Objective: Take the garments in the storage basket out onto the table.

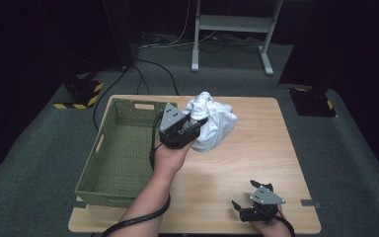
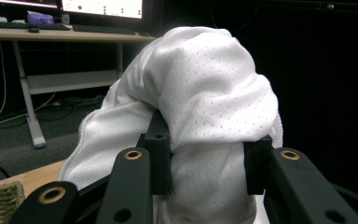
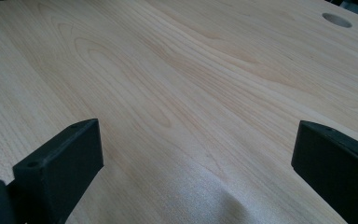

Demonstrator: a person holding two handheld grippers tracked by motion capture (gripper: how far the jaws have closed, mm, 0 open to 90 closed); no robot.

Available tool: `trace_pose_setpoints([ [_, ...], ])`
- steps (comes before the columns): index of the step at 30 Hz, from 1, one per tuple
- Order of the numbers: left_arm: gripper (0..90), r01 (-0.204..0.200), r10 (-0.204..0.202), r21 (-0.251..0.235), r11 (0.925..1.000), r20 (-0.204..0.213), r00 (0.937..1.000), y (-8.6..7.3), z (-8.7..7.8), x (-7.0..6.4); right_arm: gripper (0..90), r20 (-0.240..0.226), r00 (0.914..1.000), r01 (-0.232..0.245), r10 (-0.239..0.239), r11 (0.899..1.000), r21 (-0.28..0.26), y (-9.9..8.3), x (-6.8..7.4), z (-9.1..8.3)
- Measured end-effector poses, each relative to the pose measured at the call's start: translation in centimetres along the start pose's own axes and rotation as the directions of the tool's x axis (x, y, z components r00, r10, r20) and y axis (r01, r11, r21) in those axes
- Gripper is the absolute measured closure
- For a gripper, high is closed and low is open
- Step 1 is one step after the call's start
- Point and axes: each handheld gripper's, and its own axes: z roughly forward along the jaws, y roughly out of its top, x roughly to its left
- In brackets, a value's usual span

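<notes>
A crumpled white cloth point(image 1: 211, 122) was held bunched and raised near the far edge of the wooden table point(image 1: 256, 153), just beside the far right corner of the green perforated basket point(image 1: 116, 153); whether its lower folds touched the tabletop could not be told. In the left gripper view the cloth point(image 2: 200, 88) showed a fine dotted weave and draped over and between the two black jaws, which were closed on a fold of it. The left gripper point(image 1: 190, 127), with its grey three-cornered plate uppermost, was carried by the left hand point(image 1: 170, 155), whose forearm entered from the near edge; a black cable looped beneath that forearm. The basket occupied the left side of the table, from the far edge almost to the near left corner. The right gripper point(image 1: 249, 197) was near the near right corner of the table, held by the right hand point(image 1: 271, 228), well apart from the cloth. In the right gripper view its jaws stood wide apart with nothing between them, above the bare wood grain of the table point(image 3: 177, 93); a round hole point(image 3: 336, 19) lay in the tabletop farther off. Beyond the table, a grey carpeted floor point(image 1: 44, 143) carried cables and the legs of a white desk frame point(image 1: 232, 29).
</notes>
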Motion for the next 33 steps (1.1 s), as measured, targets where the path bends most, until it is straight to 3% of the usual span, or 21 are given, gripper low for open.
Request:
trace_pose_setpoints([
  [16, 63.8, 0.026, -0.026, 0.072, 0.9971, -0.010, 0.9996, -2.7, 1.6, -0.2, 1.4, -0.002, 1.0000, -0.002, 0.002, 1.000, -0.002, 0.0, 0.0, 0.0],
  [33, 63.7, 0.032, -0.029, 0.166, 0.9856, -0.025, 0.9993, -5.6, 3.5, -0.6, 1.4, -0.003, 1.0000, -0.003, 0.003, 1.000, -0.004, 0.0, 0.0, 0.0],
])
